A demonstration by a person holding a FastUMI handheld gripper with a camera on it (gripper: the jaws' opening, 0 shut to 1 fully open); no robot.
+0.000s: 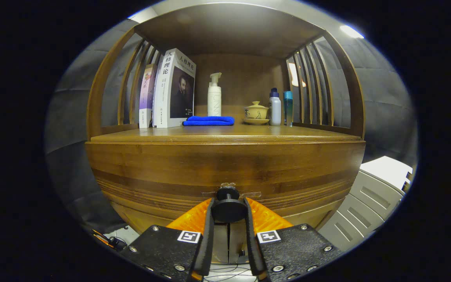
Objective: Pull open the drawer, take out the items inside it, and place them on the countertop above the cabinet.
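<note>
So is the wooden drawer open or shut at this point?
Shut: the brown wooden drawer front sits flush with the cabinet. The hand-held gripper has its fingers around the round black knob.

Brown wood cabinet [225, 164] with darker grain bands; black knob [228, 207] between black fingers [209, 235] backed in orange. Blue cloth [208, 121], white pump bottle [214, 96], cream teacup [256, 112], white bottle [275, 107] capped blue, teal bottle [288, 102].

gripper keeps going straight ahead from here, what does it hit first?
The gripper already has the black drawer knob between its fingers, which look closed on it. Pushing straight on, the fingertips would likely meet the wooden drawer front just behind the knob; the exact gap is hard to judge.
</note>
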